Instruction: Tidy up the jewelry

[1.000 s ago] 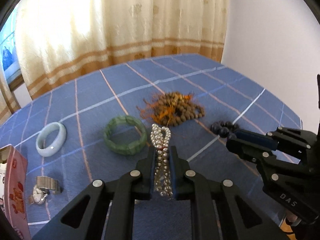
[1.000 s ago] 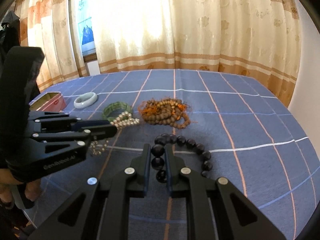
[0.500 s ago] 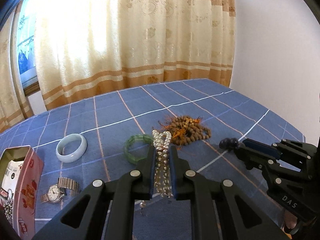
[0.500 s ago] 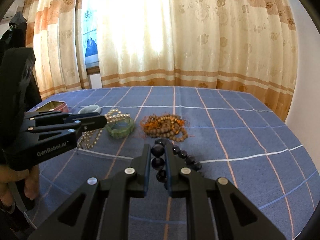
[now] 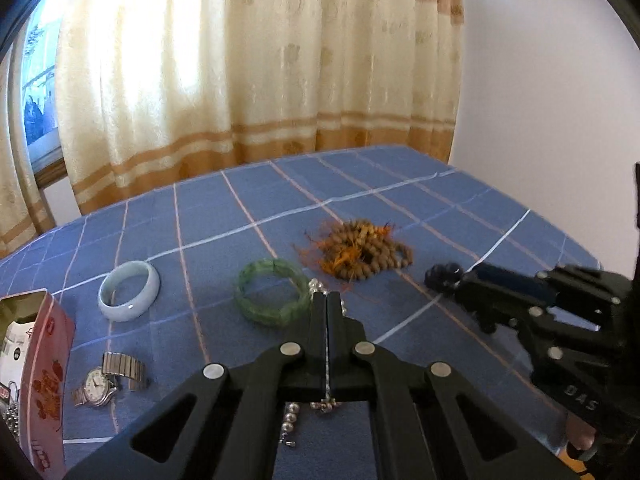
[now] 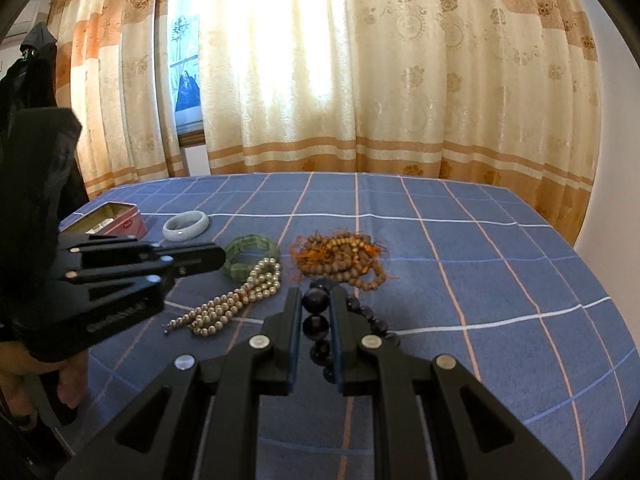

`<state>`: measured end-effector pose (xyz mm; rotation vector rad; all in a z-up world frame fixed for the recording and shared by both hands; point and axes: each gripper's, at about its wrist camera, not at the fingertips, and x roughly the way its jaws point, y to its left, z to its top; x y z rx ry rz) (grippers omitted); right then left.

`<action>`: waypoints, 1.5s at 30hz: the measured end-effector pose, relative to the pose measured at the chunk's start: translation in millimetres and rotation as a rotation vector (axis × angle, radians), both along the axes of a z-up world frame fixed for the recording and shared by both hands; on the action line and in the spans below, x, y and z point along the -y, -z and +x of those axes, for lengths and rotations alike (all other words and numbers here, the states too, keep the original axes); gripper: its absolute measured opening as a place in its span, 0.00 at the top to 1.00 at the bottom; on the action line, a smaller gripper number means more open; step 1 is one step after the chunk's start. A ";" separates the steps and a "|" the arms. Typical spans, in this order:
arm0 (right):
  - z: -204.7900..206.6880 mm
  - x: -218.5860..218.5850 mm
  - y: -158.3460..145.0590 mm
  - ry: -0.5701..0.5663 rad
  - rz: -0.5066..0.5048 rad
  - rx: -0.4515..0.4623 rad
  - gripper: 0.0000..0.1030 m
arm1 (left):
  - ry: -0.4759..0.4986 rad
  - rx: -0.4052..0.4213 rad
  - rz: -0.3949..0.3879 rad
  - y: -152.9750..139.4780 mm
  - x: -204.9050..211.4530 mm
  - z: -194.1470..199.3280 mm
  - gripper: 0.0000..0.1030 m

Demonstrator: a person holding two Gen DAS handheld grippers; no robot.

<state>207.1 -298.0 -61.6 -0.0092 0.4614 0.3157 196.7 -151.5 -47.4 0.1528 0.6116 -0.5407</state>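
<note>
Since half a second ago, the left gripper (image 5: 327, 304) has lost the pearl necklace (image 6: 236, 300); it lies limp on the cloth, jaws pressed together. Right gripper (image 6: 315, 304) pinches the dark bead bracelet (image 6: 316, 324). Pearls seem slippery; grasp the bunched middle.

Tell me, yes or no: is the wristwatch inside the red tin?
No: the wristwatch lies on the blue cloth beside the red tin.

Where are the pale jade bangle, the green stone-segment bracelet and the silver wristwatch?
Pale jade bangle (image 5: 129, 296), left wrist view: its near rim.
Green stone-segment bracelet (image 5: 272, 297), left wrist view: its near beads.
Silver wristwatch (image 5: 96, 383), left wrist view: its dial.
</note>
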 end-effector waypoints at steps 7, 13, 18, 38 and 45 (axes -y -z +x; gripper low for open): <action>-0.7 2.5 1.7 -0.001 0.013 -0.006 0.85 | 0.039 -0.201 0.041 25.3 16.1 28.0 0.98; -0.8 5.7 3.1 -0.005 0.025 -0.011 0.85 | 0.059 -0.194 0.015 23.9 21.7 21.6 0.09; -0.3 9.7 3.3 -0.013 0.040 -0.013 0.85 | 0.035 -0.141 0.046 15.1 27.3 18.1 0.09; -4.1 9.7 4.1 -0.037 0.042 -0.004 0.85 | -0.058 -0.190 0.156 29.6 2.3 34.3 0.70; -2.8 9.8 0.8 -0.062 0.053 -0.013 0.85 | -0.059 -0.122 0.170 21.3 -2.0 14.8 0.88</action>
